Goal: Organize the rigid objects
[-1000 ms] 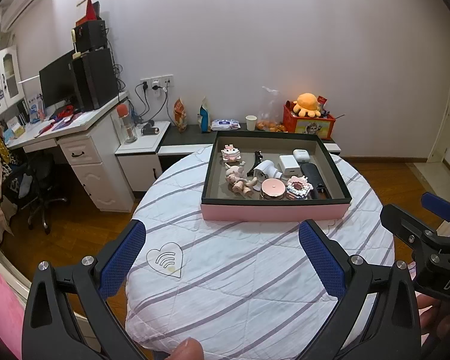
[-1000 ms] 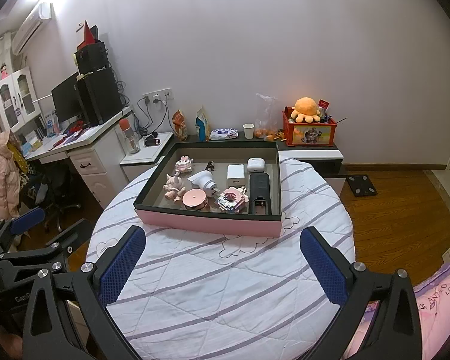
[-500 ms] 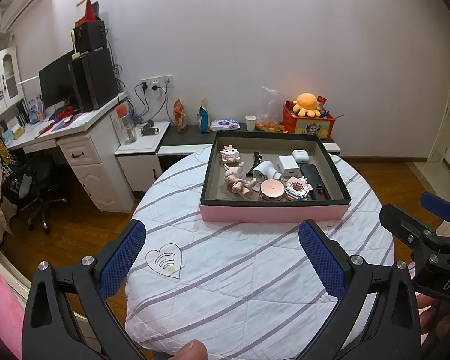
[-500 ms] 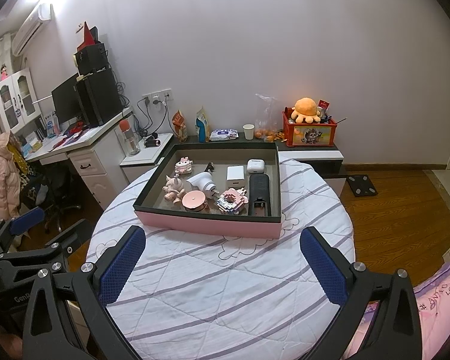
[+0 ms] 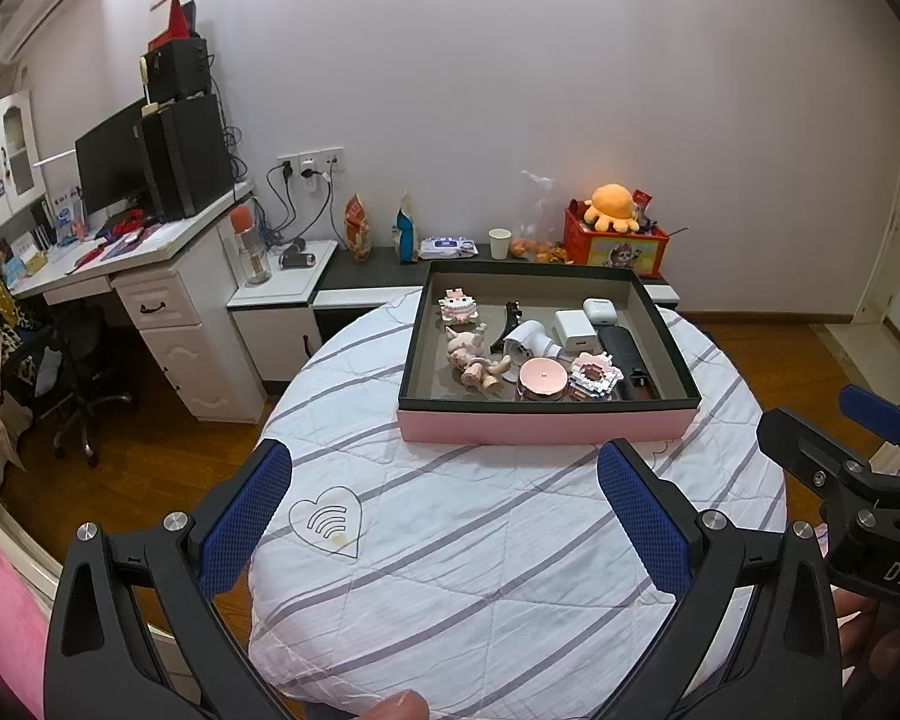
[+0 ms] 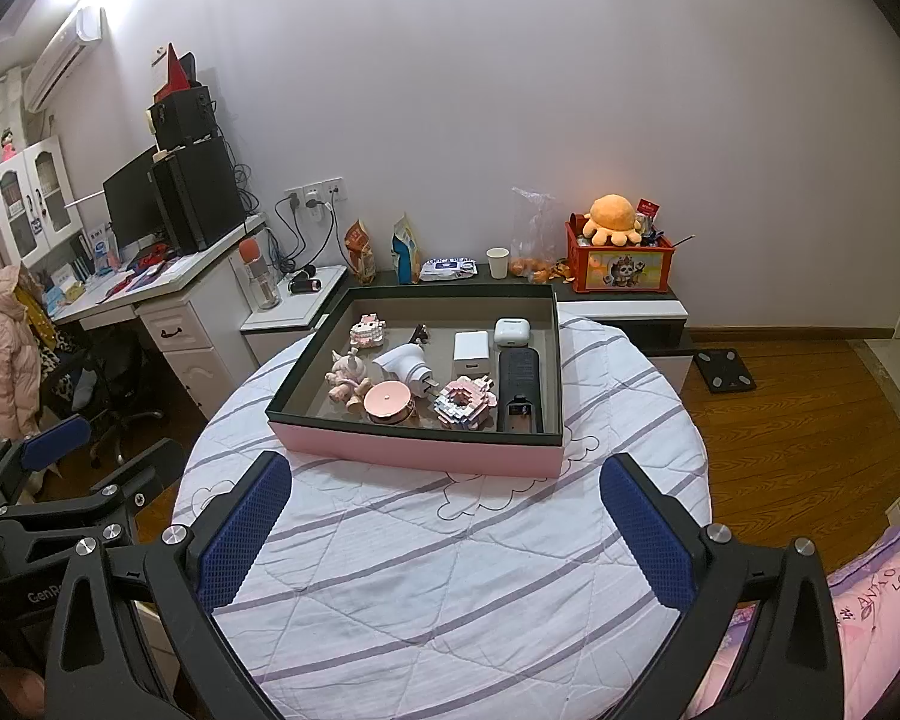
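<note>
A shallow pink box with a dark rim (image 5: 540,425) (image 6: 414,450) lies on the far half of a round table with a striped white quilt (image 5: 480,540) (image 6: 450,552). Inside it lie a black remote (image 6: 519,381), a white charger block (image 6: 471,350), an earbud case (image 6: 512,330), a white plug adapter (image 6: 408,363), a round pink case (image 6: 389,401), a pig figure (image 6: 348,373) and two block-built toys (image 6: 463,401) (image 6: 369,330). My left gripper (image 5: 444,516) and right gripper (image 6: 441,516) both stand open over the near quilt, holding nothing, well short of the box.
A white desk with monitor and speakers (image 5: 150,180) stands at the left, an office chair (image 5: 72,372) below it. Behind the table runs a low cabinet with a red box topped by an orange plush (image 6: 618,252). A scale (image 6: 723,369) lies on the wooden floor at right.
Both views have shifted very slightly; the box and its contents stay put and both grippers remain open.
</note>
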Tool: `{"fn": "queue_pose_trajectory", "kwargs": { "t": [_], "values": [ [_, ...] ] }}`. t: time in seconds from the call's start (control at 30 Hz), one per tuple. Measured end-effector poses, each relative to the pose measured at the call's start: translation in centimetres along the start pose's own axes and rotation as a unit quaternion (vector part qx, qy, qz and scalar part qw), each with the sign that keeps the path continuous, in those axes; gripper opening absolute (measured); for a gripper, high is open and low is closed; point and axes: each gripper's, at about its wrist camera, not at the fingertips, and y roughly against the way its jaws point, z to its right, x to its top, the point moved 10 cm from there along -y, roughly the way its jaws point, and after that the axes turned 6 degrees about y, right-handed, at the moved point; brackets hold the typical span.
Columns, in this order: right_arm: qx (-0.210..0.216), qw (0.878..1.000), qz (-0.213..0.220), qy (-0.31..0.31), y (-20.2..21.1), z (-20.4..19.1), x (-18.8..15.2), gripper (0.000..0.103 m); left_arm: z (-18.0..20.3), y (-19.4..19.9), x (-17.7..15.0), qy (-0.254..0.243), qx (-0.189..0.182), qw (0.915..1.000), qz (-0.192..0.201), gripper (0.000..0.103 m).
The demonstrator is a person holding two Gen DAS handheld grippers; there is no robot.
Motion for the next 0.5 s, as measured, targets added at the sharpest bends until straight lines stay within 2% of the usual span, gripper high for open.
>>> {"fn": "queue_pose_trajectory", "kwargs": {
  "t": [0.33,0.5],
  "values": [
    [0.0,1.0,0.0,0.0,-0.01,0.0,-0.01,0.103,0.11,-0.21,-0.06,0.0,-0.007,1.0,-0.006,0.103],
    [0.0,1.0,0.0,-0.001,0.01,0.07,0.09,0.103,0.57,0.17,-0.05,-0.014,-0.014,0.9998,0.005,0.103]
  ]
}}
